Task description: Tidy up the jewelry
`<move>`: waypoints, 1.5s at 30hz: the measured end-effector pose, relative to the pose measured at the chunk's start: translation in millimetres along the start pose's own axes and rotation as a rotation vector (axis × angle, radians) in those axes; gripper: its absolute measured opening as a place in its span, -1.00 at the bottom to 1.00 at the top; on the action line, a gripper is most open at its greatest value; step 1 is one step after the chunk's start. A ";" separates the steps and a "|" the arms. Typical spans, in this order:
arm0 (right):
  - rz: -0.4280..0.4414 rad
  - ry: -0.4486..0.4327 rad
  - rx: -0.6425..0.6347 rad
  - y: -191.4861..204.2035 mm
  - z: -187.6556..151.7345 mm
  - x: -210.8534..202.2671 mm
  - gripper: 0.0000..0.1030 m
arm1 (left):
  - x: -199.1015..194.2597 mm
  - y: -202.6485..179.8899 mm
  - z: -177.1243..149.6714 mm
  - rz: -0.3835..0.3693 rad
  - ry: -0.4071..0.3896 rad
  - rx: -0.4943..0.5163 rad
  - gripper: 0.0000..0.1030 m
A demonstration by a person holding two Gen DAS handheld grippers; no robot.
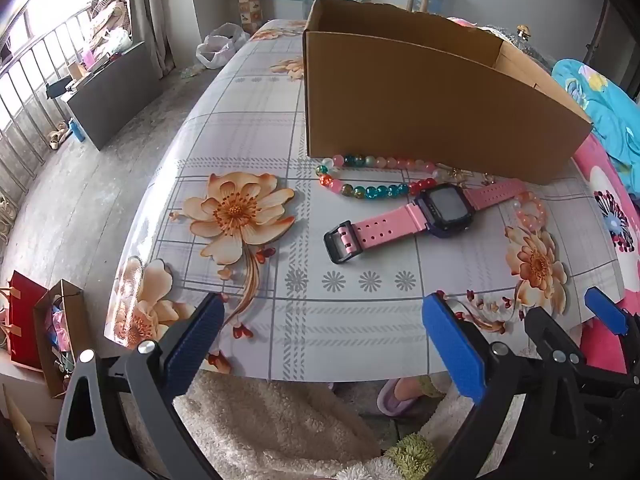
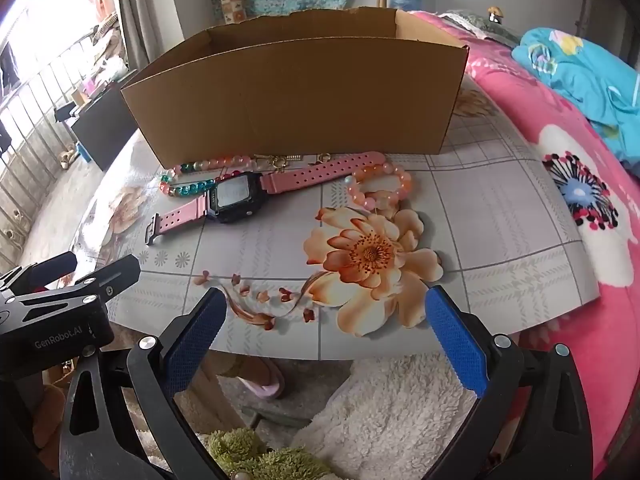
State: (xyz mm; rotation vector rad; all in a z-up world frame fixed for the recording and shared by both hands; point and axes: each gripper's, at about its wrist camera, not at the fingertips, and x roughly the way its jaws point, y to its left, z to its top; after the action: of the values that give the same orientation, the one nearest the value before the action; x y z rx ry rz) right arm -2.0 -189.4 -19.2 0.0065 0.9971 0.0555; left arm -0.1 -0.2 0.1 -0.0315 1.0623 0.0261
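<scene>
A pink-strapped watch (image 1: 424,214) (image 2: 240,200) lies flat on the flowered tablecloth in front of an open cardboard box (image 1: 420,112) (image 2: 296,100). A string of teal, pink and red beads (image 1: 368,190) (image 2: 188,184) curls between watch and box. A pale pink bead bracelet (image 1: 530,210) (image 2: 380,186) sits to the watch's right. Small gold pieces (image 2: 280,160) lie against the box's foot. My left gripper (image 1: 324,320) hangs open over the table's near edge, nothing between its blue pads. My right gripper (image 2: 326,316) is open too, likewise holding nothing, short of the bracelet.
The table (image 1: 240,128) (image 2: 500,208) drops off at the left to a grey floor. A pink floral blanket (image 2: 580,168) and a turquoise cloth (image 2: 580,68) lie at the right. Below the near edge are a fluffy white rug (image 2: 392,408) and a foot in a slipper (image 2: 260,376).
</scene>
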 end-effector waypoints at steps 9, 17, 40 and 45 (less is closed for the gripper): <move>-0.004 0.002 -0.001 -2.3 2.1 -6.3 0.86 | 0.1 0.2 0.3 -0.010 0.011 0.004 0.89; -0.005 -0.009 0.004 -2.2 -0.4 -3.4 0.86 | 3.1 -2.0 -1.5 -0.005 0.012 0.007 0.89; -0.011 -0.014 -0.003 1.3 -0.7 -3.3 0.86 | 1.9 1.0 -0.9 0.011 0.011 -0.008 0.89; -0.012 -0.018 -0.006 2.2 -0.9 -4.3 0.86 | 2.0 1.9 -0.7 0.011 0.012 -0.007 0.89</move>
State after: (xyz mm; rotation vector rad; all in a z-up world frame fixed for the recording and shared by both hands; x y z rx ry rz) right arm -5.2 -187.5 -16.0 -0.0044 0.9788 0.0479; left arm 0.1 1.7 -2.0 -0.0327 1.0740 0.0396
